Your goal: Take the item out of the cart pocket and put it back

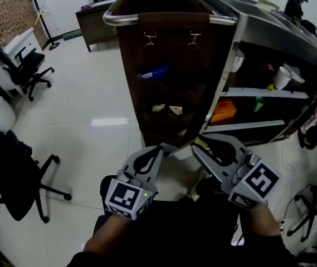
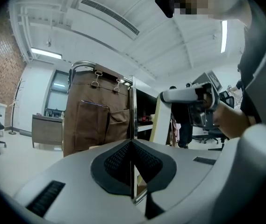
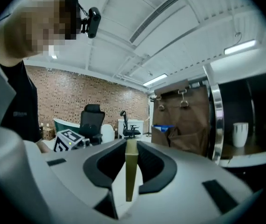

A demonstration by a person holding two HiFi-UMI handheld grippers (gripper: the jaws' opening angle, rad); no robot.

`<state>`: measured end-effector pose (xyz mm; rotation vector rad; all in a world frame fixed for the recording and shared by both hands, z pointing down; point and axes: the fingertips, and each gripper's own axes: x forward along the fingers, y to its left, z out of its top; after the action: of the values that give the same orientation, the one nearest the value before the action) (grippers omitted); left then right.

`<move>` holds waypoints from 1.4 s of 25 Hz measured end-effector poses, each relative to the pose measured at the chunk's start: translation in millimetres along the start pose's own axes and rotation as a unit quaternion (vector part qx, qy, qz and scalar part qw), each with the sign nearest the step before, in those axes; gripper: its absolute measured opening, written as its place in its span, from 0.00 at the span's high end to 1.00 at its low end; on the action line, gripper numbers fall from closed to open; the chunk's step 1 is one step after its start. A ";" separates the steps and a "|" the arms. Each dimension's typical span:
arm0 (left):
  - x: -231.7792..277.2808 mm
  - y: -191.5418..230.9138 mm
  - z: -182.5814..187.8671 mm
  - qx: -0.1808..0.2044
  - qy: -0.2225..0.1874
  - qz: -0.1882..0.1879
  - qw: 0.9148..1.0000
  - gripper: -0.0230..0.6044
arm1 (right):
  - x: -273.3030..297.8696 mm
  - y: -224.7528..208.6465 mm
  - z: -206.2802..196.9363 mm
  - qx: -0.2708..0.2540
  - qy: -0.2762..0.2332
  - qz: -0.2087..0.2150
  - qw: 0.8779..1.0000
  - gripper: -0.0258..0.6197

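Right gripper (image 1: pixel 200 144) pinches a flat olive item (image 3: pixel 130 174) before the cart (image 1: pixel 164 19)

So the service cart (image 1: pixel 269 32) stands on a glossy white tile floor (image 1: pixel 91 127). A brown fabric organizer (image 1: pixel 169 54) hangs off its metal handle bar (image 1: pixel 119 20) on two clips (image 1: pixel 150 38). The upper pocket (image 1: pixel 158 85) has a blue item (image 1: pixel 154 73) poking out, and the pocket below (image 1: pixel 166 121) holds some pale bits (image 1: pixel 166 109), can't tell what. On the right, the upper shelf (image 1: pixel 269 93) carries a white cup (image 1: pixel 282 78), and the lower shelf (image 1: pixel 242 125) an orange thing (image 1: pixel 224 110). Black office chairs (image 1: pixel 24 65) are on the floor at left.
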<state>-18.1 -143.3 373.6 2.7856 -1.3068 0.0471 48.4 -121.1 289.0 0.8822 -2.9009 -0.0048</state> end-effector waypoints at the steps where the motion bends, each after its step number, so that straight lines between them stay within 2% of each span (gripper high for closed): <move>1: -0.1 0.6 0.5 0.001 -0.001 0.000 1.000 0.96 | 3.2 4.3 -15.3 0.017 0.011 0.001 1.000 0.82; 4: -0.7 1.1 -0.7 0.004 0.000 0.000 1.000 0.96 | 11.0 15.5 -53.8 0.052 0.037 0.002 0.998 0.82; 9: -0.6 -3.8 -2.4 0.006 0.001 -0.008 1.000 0.96 | 21.9 16.6 -103.7 0.044 0.070 -0.020 0.996 0.82; 13: -1.0 -7.9 -4.7 0.006 0.002 -0.013 1.000 0.96 | 28.0 13.7 -128.8 0.048 0.088 -0.038 0.994 0.82; 35: 1.9 -11.7 -8.1 0.014 0.013 -0.018 1.000 0.96 | 27.4 7.7 -120.6 0.052 0.077 -0.043 0.995 0.82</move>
<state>-8.0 -136.7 381.2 2.8208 -1.2607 0.0990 34.3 -126.5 412.0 0.9768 -2.7386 0.1995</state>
